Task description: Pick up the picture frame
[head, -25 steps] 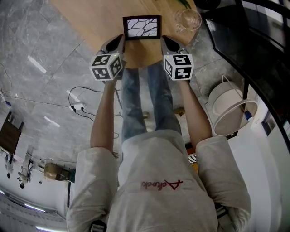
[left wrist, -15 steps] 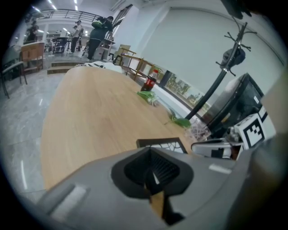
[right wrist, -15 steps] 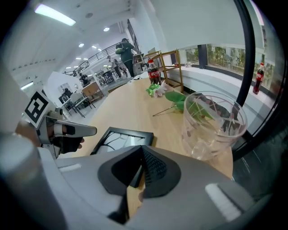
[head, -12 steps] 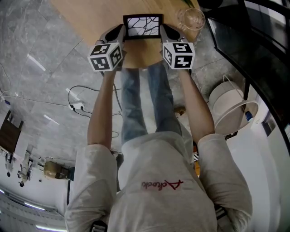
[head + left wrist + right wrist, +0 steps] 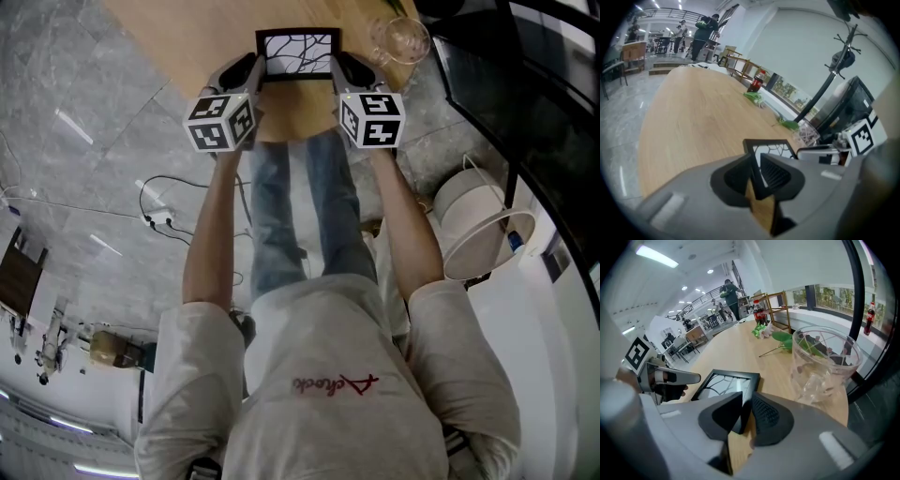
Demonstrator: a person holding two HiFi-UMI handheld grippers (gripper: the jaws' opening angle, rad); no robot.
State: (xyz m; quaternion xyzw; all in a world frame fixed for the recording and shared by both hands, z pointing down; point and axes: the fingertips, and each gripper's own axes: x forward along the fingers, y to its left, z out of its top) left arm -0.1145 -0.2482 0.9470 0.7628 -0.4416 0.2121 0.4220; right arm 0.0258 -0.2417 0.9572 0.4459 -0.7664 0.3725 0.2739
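Tabletop (image 5: 187, 37), glass vessel (image 5: 398, 39) beside picture frame (image 5: 295, 52)

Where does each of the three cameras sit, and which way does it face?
Head view: on the person's head, facing steeply down past torso, arms and legs to the wooden table and picture frame.
Left gripper view: on the left gripper, along its jaws, just opened around the frame's edge, across the table; right gripper visible.
Right gripper view: on the right gripper, jaws likewise just opened around the frame, facing the glass cup; left gripper visible.
All three share the frame.
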